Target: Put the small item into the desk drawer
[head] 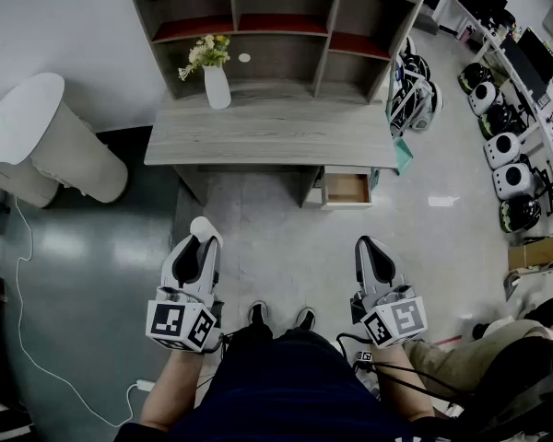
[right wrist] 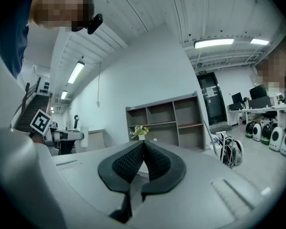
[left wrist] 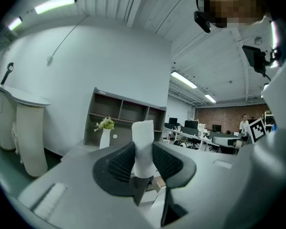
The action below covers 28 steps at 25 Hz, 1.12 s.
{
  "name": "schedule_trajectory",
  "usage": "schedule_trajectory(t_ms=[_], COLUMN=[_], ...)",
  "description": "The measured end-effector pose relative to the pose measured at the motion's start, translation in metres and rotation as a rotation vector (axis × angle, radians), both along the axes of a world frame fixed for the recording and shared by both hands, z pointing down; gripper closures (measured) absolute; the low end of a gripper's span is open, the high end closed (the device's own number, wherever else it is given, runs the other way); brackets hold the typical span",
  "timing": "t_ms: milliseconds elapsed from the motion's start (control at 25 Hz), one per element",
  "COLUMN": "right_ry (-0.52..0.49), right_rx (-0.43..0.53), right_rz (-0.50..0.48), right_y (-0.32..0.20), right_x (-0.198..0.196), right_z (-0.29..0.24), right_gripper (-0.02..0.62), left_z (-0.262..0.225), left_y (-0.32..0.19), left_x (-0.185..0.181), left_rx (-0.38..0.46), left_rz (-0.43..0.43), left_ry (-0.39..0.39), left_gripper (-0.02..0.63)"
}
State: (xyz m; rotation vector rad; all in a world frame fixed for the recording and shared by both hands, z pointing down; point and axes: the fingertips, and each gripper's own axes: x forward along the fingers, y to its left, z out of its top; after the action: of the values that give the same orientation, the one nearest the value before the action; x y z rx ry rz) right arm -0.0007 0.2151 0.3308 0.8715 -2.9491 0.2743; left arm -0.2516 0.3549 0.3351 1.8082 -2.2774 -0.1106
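The left gripper [left wrist: 143, 150] jaws are pinching a small white foam-like block [left wrist: 143, 131] low down, seemingly light and squashy; the right gripper [right wrist: 143, 144] jaws are sitting closed, empty.

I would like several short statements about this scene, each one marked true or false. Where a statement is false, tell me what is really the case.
1. The left gripper grips a white item between its jaws. True.
2. The right gripper also carries an item. False: its jaws are together and nothing is between them.
3. The desk drawer is shut. False: it is pulled open.
4. A white vase with flowers stands on the desk. True.
5. The white item lies inside the desk drawer. False: it is in the left gripper, away from the desk.
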Motion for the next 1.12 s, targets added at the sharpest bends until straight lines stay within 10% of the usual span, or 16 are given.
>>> schedule_trajectory(t_ms=[680,1120], right_ry=[-0.008,0.020], right_rx=[0.059,0.067], right_rz=[0.026,0.236], right_y=[-0.004,-0.005], right_x=[-0.005,0.007], right_z=[-0.004,-0.005], right_gripper=[0.589,0.589], left_z=[0.004,0.002], left_y=[-0.019,-0.046], left_x=[-0.007,-0.031], left_rx=[0.002,0.040], left_rz=[0.050,0.192], left_ry=[-0.021,-0.018], left_gripper=[0.488,0.488])
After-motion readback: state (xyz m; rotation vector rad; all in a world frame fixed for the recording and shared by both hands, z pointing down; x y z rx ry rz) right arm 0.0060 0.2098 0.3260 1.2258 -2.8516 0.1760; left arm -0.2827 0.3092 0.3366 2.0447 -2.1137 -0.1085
